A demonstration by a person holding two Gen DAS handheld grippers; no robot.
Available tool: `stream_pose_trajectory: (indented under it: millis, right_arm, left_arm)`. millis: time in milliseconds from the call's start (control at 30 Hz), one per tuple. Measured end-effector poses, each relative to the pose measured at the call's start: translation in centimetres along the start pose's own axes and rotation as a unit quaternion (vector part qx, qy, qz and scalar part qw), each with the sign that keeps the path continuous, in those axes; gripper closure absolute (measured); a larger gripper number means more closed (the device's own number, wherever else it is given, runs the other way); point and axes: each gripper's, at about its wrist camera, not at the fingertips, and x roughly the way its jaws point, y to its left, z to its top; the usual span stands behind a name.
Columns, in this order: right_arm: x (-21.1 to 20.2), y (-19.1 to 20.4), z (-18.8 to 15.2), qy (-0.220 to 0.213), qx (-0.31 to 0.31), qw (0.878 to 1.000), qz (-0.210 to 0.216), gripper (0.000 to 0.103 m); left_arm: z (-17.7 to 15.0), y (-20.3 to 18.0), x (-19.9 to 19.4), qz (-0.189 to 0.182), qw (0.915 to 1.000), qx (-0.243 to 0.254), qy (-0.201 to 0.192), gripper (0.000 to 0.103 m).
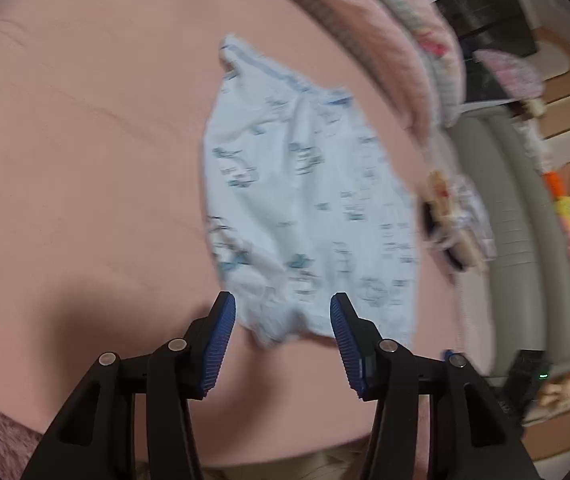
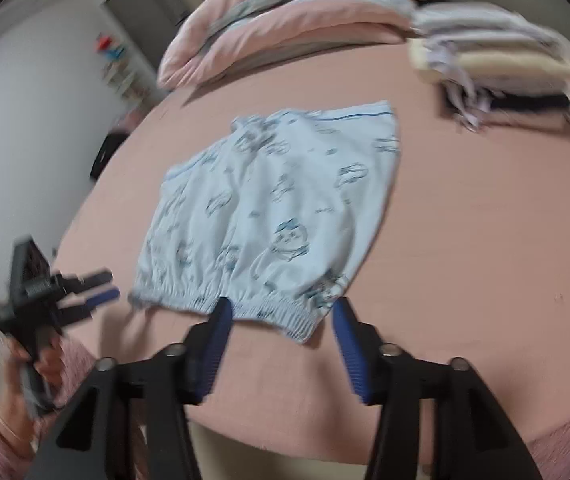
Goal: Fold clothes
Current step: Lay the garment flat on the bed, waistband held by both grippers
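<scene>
A pair of light blue printed shorts (image 2: 273,208) lies spread flat on the pink bed sheet (image 2: 465,240), elastic waistband toward me. It also shows in the left wrist view (image 1: 305,208). My right gripper (image 2: 281,312) is open and empty, its blue-padded fingers just short of the waistband's right part. My left gripper (image 1: 283,308) is open and empty at the edge of the shorts; it also shows in the right wrist view (image 2: 101,288), to the left of the waistband corner and apart from it.
A stack of folded clothes (image 2: 497,60) sits at the far right of the bed. Pink pillows (image 2: 285,20) lie along the far edge. The bed's near edge (image 2: 325,444) runs below my right gripper. A grey padded rail (image 1: 505,200) with toys is at the right.
</scene>
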Motion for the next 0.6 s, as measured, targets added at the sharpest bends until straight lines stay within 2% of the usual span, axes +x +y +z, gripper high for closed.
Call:
stream_pose_trajectory:
  millis: [100, 167, 200, 233, 300, 333, 433, 600]
  right_arm:
    - [1.3, -0.5, 0.5, 0.022, 0.032, 0.999, -0.008, 0.047]
    - [3.4, -0.6, 0.4, 0.052, 0.048, 0.997, 0.010, 0.047]
    - [4.5, -0.4, 0.2, 0.067, 0.048, 0.997, 0.015, 0.051]
    - [5.6, -0.2, -0.1, 0.081, 0.047, 0.995, 0.020, 0.068]
    - [7.4, 0.3, -0.6, 0.099, 0.042, 0.994, 0.021, 0.081]
    - [7.4, 0.8, -0.6, 0.092, 0.032, 0.995, 0.010, 0.087]
    - [6.3, 2.6, -0.6, 0.071, -0.003, 0.997, -0.012, 0.088]
    - [2.7, 5.2, -1.4, 0.047, -0.058, 0.996, -0.050, 0.088]
  left_arm:
    - [-0.7, -0.6, 2.6, 0.010, 0.9994, 0.014, 0.029, 0.059]
    - [-1.4, -1.5, 3.3, 0.034, 0.9982, 0.041, 0.026, 0.069]
    - [-1.6, -1.8, 3.5, 0.048, 0.9972, 0.053, 0.021, 0.075]
    - [-1.9, -2.0, 3.6, 0.057, 0.9965, 0.059, 0.014, 0.081]
    - [-2.1, -2.1, 3.4, 0.059, 0.9965, 0.058, 0.010, 0.090]
    - [-2.3, -2.3, 3.1, 0.062, 0.9962, 0.061, 0.007, 0.090]
    - [-2.9, -3.0, 1.9, 0.071, 0.9945, 0.077, -0.004, 0.091]
    - [-5.0, -3.9, 0.6, 0.079, 0.9910, 0.107, 0.010, 0.092]
